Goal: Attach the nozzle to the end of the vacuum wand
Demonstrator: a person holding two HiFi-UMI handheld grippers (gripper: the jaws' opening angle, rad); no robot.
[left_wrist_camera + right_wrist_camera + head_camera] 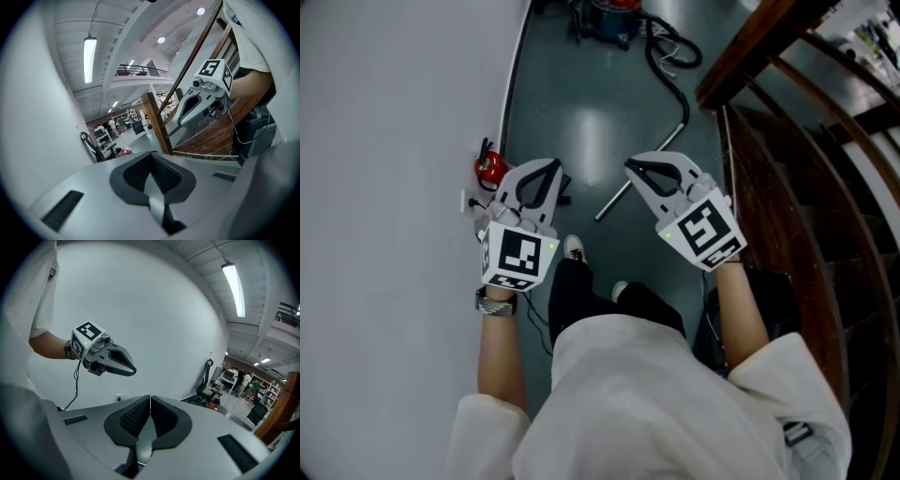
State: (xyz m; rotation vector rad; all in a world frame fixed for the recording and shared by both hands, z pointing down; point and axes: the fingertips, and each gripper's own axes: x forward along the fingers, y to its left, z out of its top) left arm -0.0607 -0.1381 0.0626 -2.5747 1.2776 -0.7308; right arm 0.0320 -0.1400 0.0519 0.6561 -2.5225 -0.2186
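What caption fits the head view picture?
Shut and empty, the left gripper and right gripper hang above the vacuum wand lying on the floor.

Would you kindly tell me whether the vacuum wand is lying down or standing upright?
Lying down: in the head view the vacuum wand stretches flat along the floor, its hose end pointing away from the person.

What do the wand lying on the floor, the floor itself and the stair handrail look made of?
The vacuum wand is probably metal: a thin, straight, pale silvery tube. The floor looks like a smooth glossy coating, perhaps epoxy or vinyl, since it mirrors a patch of light. The stair handrail looks like varnished wood, reddish-brown with a sheen.
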